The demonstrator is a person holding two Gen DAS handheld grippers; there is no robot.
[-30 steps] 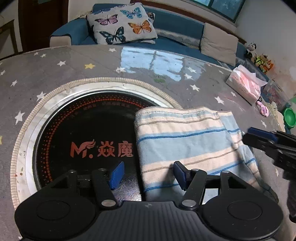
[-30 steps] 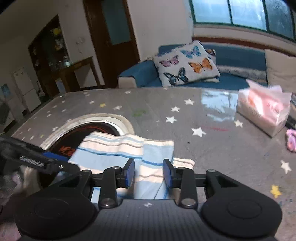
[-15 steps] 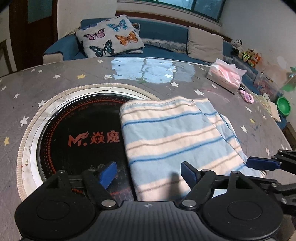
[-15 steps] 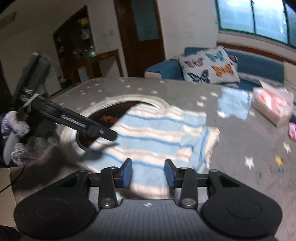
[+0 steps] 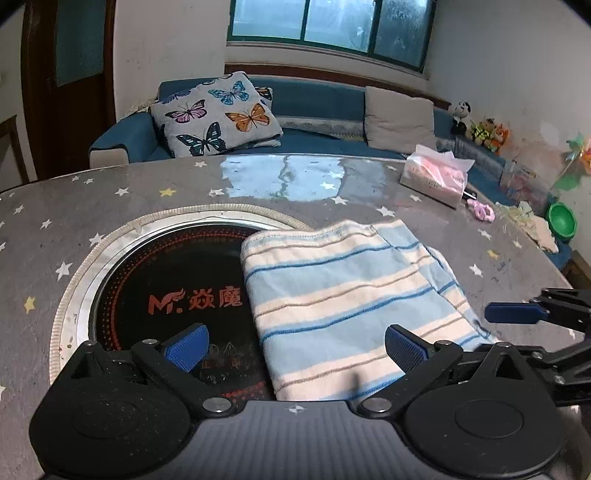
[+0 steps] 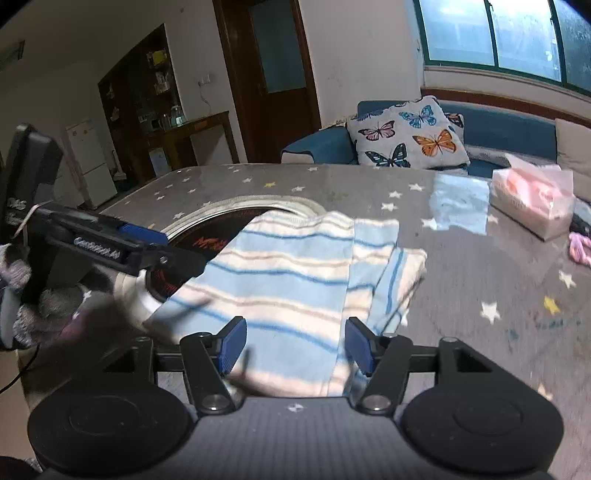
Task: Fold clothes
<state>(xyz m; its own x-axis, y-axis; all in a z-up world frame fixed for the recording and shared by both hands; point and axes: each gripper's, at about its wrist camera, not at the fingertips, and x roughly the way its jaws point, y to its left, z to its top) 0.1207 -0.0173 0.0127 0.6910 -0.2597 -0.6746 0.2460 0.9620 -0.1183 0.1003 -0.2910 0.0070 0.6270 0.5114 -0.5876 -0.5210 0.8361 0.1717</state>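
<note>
Grey starred table (image 5: 332, 184), blue sofa (image 5: 314, 96)

Blue sofa (image 5: 317, 99) sitting ahead beyond the tabletop (image 5: 110, 199), window (image 5: 325, 22) glowing dim above it, dark wooden door (image 6: 266, 74) standing far left.

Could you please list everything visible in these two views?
striped cloth: one, blue and cream, folded, partly over the cooktop
cooktop: one, black, round, set in the table
table: one, grey with stars
tissue pack: one, pink, far right
butterfly cushion: one, on the blue sofa
green bowl: one, right edge
left tool: open, above the cloth's near edge
right tool: open, over the cloth
gloved hand: one, holding the left tool
</note>
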